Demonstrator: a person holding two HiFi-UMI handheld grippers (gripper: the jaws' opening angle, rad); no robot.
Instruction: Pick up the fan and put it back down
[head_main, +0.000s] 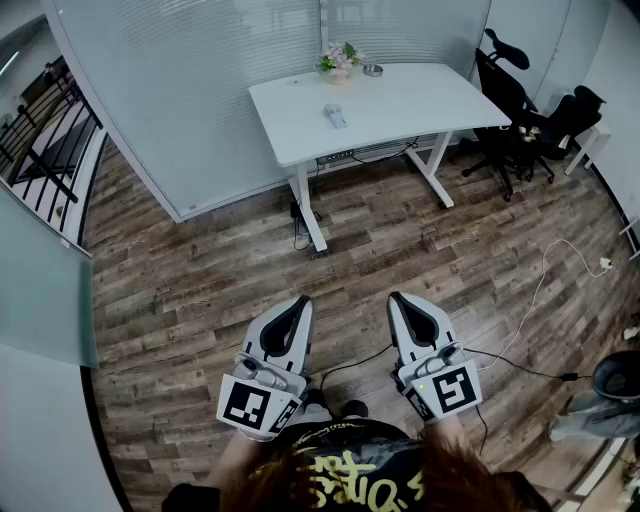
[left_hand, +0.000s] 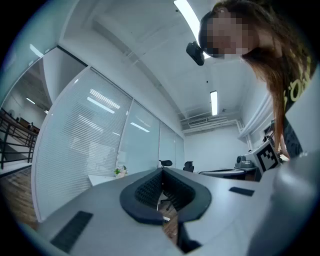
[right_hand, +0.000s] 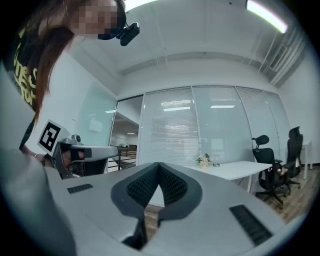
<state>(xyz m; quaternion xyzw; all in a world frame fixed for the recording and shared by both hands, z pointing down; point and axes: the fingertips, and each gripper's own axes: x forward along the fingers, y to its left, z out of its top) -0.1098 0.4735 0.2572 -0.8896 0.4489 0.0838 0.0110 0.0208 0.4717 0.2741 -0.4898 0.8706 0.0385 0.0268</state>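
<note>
A small pale grey fan lies flat near the middle of the white table at the far side of the room. Both grippers are held low and close to the person's body, far from the table. My left gripper is shut and empty, its jaws pointing toward the table. My right gripper stands beside it, also shut with nothing between the pads. In the left gripper view the ribbed pads meet at the tip, and in the right gripper view the pads meet too. The fan is too small to make out in either gripper view.
A small pot of flowers and a round dish stand at the table's back edge. Black office chairs sit to the right. A white cable and a black cable run over the wooden floor. Glass partitions lie behind and left.
</note>
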